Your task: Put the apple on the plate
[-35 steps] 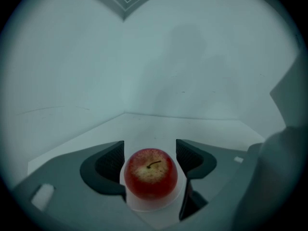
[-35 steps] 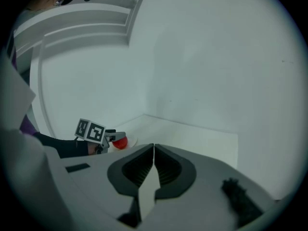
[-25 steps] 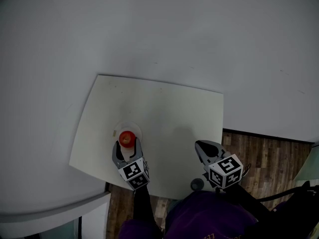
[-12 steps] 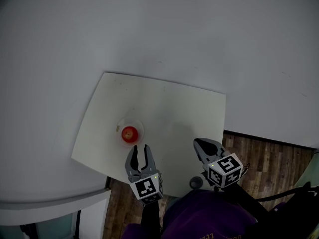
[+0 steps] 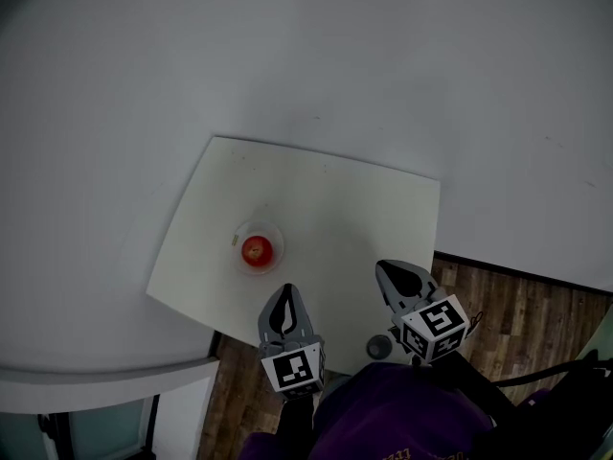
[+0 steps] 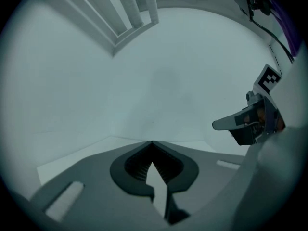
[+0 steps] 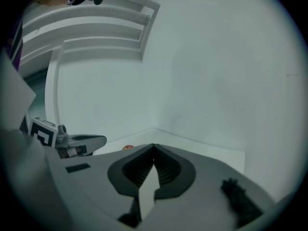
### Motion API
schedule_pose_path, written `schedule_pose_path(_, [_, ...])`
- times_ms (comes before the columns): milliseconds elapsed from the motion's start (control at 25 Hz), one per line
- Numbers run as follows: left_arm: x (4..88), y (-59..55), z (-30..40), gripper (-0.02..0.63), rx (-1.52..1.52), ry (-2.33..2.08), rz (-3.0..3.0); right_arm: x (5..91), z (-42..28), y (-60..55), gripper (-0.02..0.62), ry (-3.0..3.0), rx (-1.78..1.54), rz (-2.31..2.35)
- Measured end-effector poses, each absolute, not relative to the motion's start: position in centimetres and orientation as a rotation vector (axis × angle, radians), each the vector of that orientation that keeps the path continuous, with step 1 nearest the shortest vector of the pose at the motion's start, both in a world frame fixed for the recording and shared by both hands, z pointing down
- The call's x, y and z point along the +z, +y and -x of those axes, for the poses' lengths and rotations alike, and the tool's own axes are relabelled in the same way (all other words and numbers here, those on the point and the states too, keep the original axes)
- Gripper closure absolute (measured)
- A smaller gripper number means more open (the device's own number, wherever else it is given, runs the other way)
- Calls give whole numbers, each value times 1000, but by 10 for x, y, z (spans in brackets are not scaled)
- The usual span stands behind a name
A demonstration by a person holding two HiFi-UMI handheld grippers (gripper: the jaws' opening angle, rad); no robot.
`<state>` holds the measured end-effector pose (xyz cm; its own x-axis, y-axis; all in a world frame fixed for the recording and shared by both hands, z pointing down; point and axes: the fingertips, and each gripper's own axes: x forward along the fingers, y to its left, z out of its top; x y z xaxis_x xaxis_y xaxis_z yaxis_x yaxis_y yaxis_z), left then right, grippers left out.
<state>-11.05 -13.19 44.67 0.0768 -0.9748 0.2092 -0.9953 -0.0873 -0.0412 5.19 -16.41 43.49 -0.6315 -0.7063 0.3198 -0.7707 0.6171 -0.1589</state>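
Note:
A red apple sits on a small clear plate on the white table. My left gripper hangs over the table's near edge, a little short and right of the plate and apart from it. Its jaws have just been closing and now meet with nothing between them, as the left gripper view shows. My right gripper is near the table's front right corner, shut and empty. In the right gripper view a sliver of the apple peeks over the jaws.
Grey wall surrounds the table on the far and left sides. Wooden floor lies to the right and below the table. A white ledge runs at lower left. A small dark round object sits by the table's near edge.
The left gripper has drawn back from the apple toward the table's near edge and to the right, and its jaws went from wide open to shut. The apple stays on the plate.

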Motion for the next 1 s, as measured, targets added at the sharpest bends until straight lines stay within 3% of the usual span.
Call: schedule_pose_path(1000, [443,-125,103,601,323,-2020,-2220,433,-50,-164,584,-2631,409,-1196])
